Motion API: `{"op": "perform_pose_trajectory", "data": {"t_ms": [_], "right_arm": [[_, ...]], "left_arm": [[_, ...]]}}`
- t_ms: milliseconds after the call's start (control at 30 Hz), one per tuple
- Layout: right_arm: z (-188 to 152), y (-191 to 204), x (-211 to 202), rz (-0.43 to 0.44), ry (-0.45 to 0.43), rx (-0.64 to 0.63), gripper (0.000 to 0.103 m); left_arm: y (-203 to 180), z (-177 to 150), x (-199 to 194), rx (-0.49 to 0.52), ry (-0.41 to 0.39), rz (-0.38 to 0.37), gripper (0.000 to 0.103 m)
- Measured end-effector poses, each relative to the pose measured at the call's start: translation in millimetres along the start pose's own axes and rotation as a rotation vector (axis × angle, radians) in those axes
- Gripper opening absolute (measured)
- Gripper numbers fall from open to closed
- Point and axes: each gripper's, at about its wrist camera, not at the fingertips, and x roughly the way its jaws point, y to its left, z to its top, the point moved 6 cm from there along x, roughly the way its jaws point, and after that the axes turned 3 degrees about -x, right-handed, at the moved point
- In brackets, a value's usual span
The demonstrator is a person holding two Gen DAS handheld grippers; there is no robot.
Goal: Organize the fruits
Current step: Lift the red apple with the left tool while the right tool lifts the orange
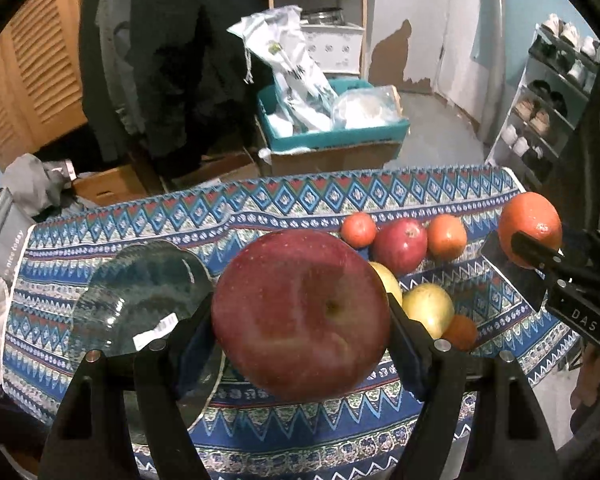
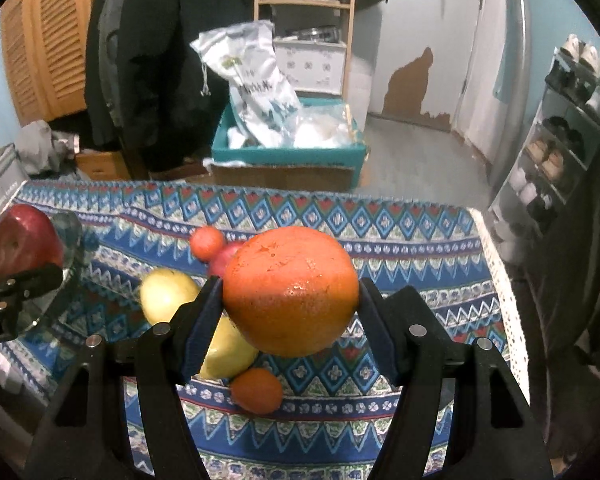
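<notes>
Right up close to my left camera is a big red apple (image 1: pixel 300 316). My left gripper (image 1: pixel 300 320) squeezes it from both sides, with its jaws about halfway open, and the apple is up in the air above the patterned tablecloth (image 1: pixel 340 432). Just to the left of it, a clear glass plate (image 1: pixel 140 296) with a white sticker sits on the cloth.

My right gripper (image 2: pixel 290 304) holds a big orange (image 2: pixel 290 292) the same way, pads pressing on both sides, up off the table too.

More fruit lies on the cloth between my two grippers. I see a smaller red apple (image 1: pixel 400 244) with a small orange fruit on each side of it, near the far edge. Closer to me are two yellow apples (image 1: pixel 428 308) side by side and one more small orange fruit (image 1: pixel 460 332) touching the nearer one.
</notes>
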Motion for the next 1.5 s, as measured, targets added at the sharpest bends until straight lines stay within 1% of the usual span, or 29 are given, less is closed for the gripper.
{"op": "perform_pose_trajectory", "data": {"t_ms": [333, 533, 667, 1033, 1167, 1500], "right_arm": [[27.9, 21.9, -34.1, 0.024, -0.087, -0.029, 0.067], [42.5, 36.6, -46.3, 0.043, -0.124, -0.047, 0.067], [50.0, 47.7, -51.6, 0.054, -0.142, -0.057, 0.067], [69.5, 83.1, -56.4, 0.106, -0.167, -0.085, 0.067], [75.1, 98.0, -55.2, 0.132, -0.169, -0.093, 0.067], [88.2, 143.1, -41.7, 0.19, -0.156, -0.132, 0.067]], "left_arm": [[19.5, 12.0, -27.0, -0.028, -0.066, 0.015, 0.079], [33.1, 14.4, -40.9, -0.051, -0.086, 0.014, 0.079], [41.5, 17.0, -50.3, -0.055, -0.112, 0.025, 0.079], [72.9, 20.7, -63.4, -0.117, -0.135, 0.028, 0.079], [85.7, 18.8, -63.8, -0.128, -0.14, 0.046, 0.079], [125.5, 13.7, -64.4, -0.192, -0.134, 0.083, 0.079]]}}
